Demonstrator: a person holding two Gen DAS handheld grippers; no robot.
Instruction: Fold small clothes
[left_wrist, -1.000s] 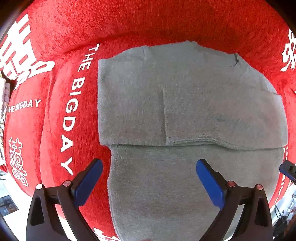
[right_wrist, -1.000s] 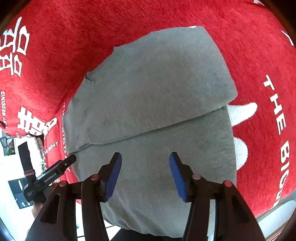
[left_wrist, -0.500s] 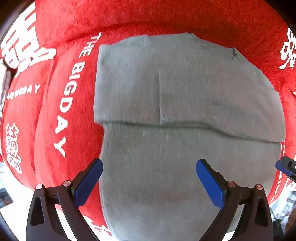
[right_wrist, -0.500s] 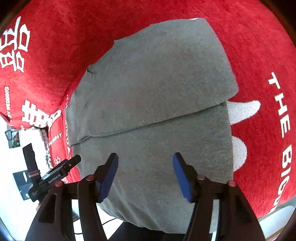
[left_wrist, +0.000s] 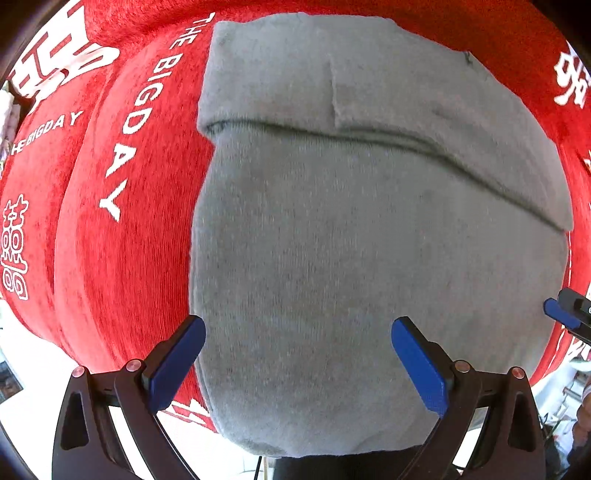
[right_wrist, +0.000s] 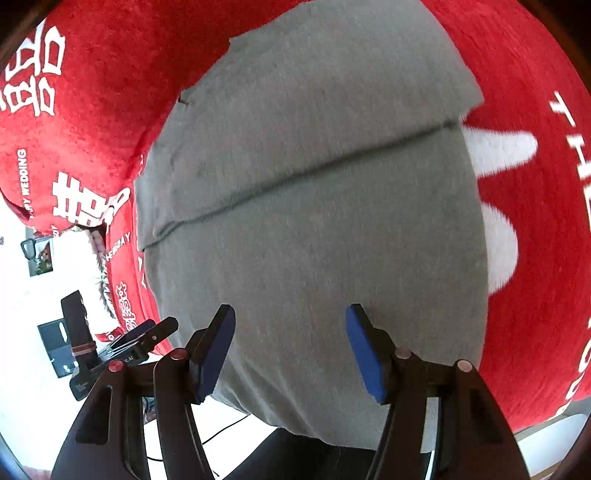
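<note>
A: Writing first; the red cloth (left_wrist: 122, 258) reads "THE BIGDAY" in white, running down beside the grey garment's left edge, and again smaller further left; big white Chinese characters at the far left and far right; in the right wrist view "WEDDING" is legible at the left, the word before it cut off.

B: Garment?

A: The grey garment (left_wrist: 332, 258) lies flat on the red cloth, far part folded over with a hem line running across; near edge hangs towards the camera.

B: Jaws?

A: Left gripper (left_wrist: 295, 354) has its jaws spread wide, nothing between the blue pads but air; it hangs above the garment's near half. Right gripper (right_wrist: 291, 343) jaws parted a middling way, gripping nothing, over the near part of the garment; they have just been opening.

B: Versus earlier?

A: Garment fills much more of both views now, so both grippers are closer to it; fold unchanged. Right gripper's tip (left_wrist: 561, 314) pokes in at the right edge of the left view; left gripper (right_wrist: 140, 339) shows at the left of the right view.
</note>
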